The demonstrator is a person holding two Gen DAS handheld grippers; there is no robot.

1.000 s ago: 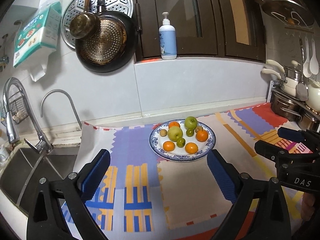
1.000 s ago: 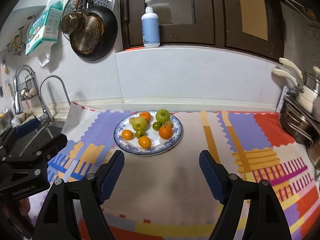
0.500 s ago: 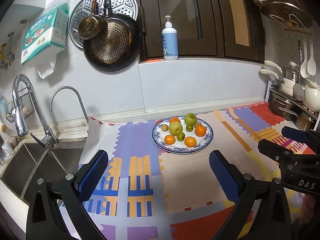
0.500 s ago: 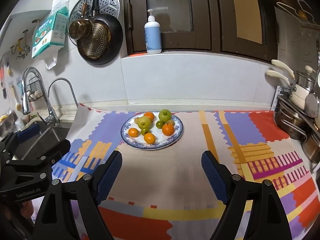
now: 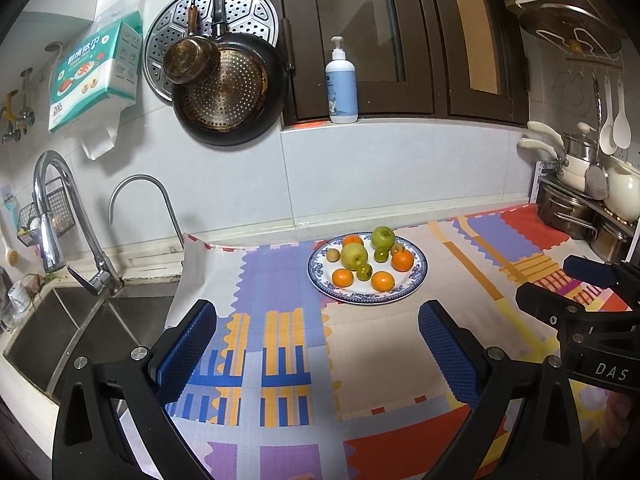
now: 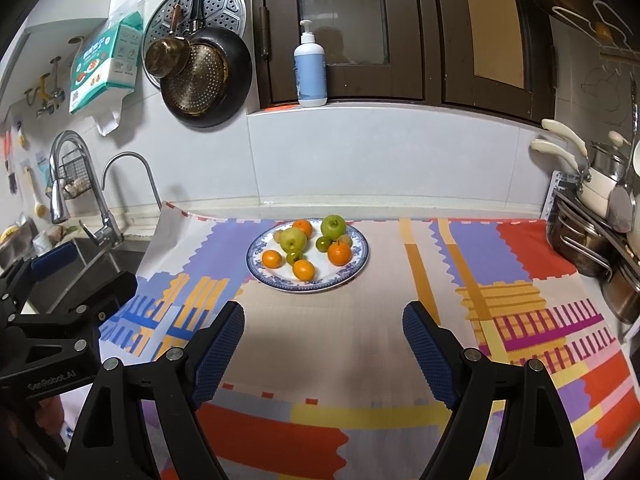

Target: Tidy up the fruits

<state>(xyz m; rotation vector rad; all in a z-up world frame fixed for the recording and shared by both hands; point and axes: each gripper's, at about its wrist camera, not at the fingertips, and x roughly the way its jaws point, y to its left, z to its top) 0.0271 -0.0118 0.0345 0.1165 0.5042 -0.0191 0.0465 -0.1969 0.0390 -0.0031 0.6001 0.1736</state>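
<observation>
A blue-rimmed white plate (image 5: 412,286) (image 6: 352,270) sits on the patterned mat near the back wall. It holds two green apples (image 5: 353,256) (image 6: 333,227), several oranges (image 5: 401,260) (image 6: 339,253) and several small green and brown fruits. My left gripper (image 5: 318,344) is open and empty, well in front of the plate and to its left. My right gripper (image 6: 323,344) is open and empty, in front of the plate. Each gripper shows at the edge of the other's view.
A sink (image 5: 60,328) with two taps lies at the left. Stacked metal pots (image 6: 588,248) stand on a rack at the right. A colourful mat (image 6: 500,280) covers the counter. A soap bottle (image 5: 341,82) stands on the sill; pans hang on the wall.
Both grippers have drawn back and risen, so the plate looks smaller and farther away. Both stay open and empty. The fruits have not moved.
</observation>
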